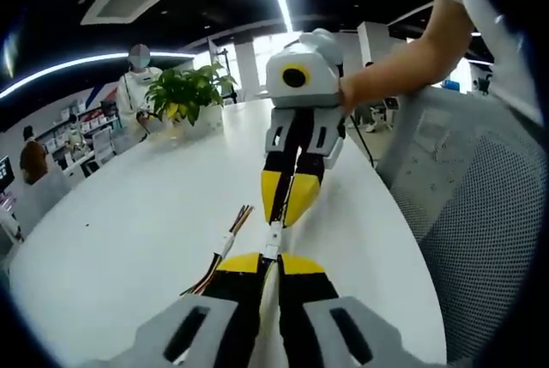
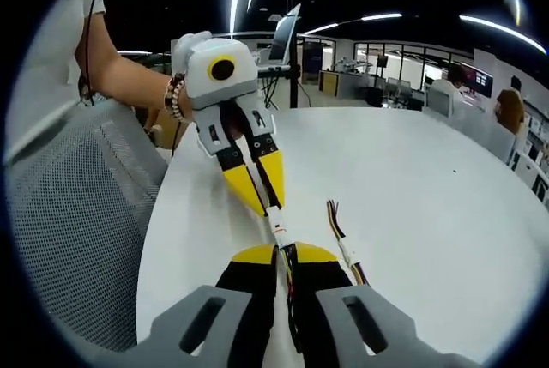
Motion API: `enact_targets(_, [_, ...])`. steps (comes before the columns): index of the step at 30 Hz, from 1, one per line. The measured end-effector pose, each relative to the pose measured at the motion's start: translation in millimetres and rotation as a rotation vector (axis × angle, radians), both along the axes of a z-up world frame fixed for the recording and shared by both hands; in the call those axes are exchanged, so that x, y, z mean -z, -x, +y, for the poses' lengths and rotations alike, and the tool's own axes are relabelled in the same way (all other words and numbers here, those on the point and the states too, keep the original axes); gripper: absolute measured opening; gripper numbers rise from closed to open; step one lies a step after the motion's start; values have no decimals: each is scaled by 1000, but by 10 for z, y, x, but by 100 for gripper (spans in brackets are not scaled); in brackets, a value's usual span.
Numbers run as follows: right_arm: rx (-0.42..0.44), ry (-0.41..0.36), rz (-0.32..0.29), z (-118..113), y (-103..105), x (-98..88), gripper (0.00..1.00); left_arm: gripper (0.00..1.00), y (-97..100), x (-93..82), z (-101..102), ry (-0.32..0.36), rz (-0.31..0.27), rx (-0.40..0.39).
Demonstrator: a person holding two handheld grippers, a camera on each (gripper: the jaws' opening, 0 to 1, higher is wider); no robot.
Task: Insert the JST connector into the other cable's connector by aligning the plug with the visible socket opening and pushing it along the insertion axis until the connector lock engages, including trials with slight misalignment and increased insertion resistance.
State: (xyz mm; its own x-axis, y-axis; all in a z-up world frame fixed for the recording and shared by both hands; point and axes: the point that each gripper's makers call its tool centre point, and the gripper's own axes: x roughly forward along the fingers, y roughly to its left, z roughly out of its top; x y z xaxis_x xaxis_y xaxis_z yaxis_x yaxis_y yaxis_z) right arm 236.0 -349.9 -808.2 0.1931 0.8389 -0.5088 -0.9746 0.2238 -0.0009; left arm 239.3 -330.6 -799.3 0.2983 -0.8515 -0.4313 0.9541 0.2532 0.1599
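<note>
Two yellow-tipped grippers meet tip to tip over the white table [image 1: 111, 239]. My left gripper [image 1: 270, 258] is shut on its cable, whose pale wires run back between the jaws. A small white JST connector [image 1: 273, 239] bridges the short gap to my right gripper [image 1: 287, 212], which comes down from above, shut on the other end. In the right gripper view, my right gripper [image 2: 287, 252] pinches dark wires, the white connector [image 2: 279, 226] sits just ahead, and my left gripper [image 2: 268, 201] holds its far end. Whether plug and socket are locked, I cannot tell.
A spare cable [image 1: 225, 248] with coloured wires and a white plug lies on the table beside the grippers, also the spare cable [image 2: 343, 244]. A potted plant [image 1: 189, 93] stands far back. A grey mesh chair [image 1: 480, 214] borders the table edge. People sit in the distance.
</note>
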Motion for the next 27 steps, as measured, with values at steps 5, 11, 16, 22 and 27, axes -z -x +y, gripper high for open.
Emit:
enact_targets(5, [-1,-5,1,19,5,-16,3,0,-1,-8,-17,-4,-9,1])
enact_targets(11, [-11,-2,11,25,35,-11,2,0,29,-7,-32,8,16,9])
enact_targets(16, [3,-13,18,35,17,-41,2,0,1,-21,-9,18,18,-4])
enact_targets(22, [-1,1,33,22,38,-9,2,0,16,14,-32,11,32,0])
enact_targets(27, [-4,3,34,32,41,-4,2,0,16,24,-21,4,34,4])
